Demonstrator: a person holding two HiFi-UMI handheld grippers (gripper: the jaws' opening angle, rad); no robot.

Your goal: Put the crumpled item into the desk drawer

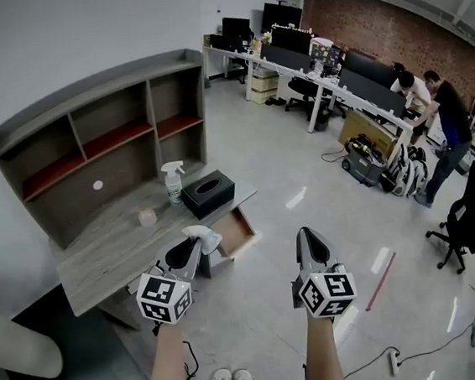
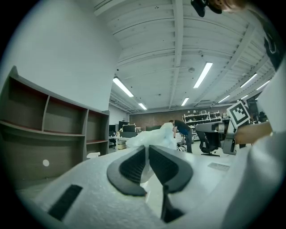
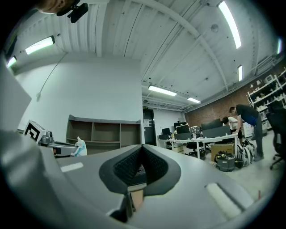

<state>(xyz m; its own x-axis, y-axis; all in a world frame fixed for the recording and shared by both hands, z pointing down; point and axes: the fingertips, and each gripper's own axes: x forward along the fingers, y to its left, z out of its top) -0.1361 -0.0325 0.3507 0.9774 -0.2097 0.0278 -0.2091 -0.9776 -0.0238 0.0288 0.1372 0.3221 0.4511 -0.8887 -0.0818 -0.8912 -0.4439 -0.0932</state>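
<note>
Lowest in the head view, our left tool pinches the white crumpled item at its tip. In the left gripper view the item bulges out past the pads that close on it. To the right of centre, our right tool has its jaws pressed together with nothing between them.

The held item sits in the picture at the left edge of the open drawer, which juts from the front of the worktop near mid-frame. Only the drawer's brown bottom shows.

Further up, a small cup, a spray bottle and a black box with a slot on top stand on the worktop. Behind them, at upper left, the shelf unit has open compartments with reddish boards.
</note>
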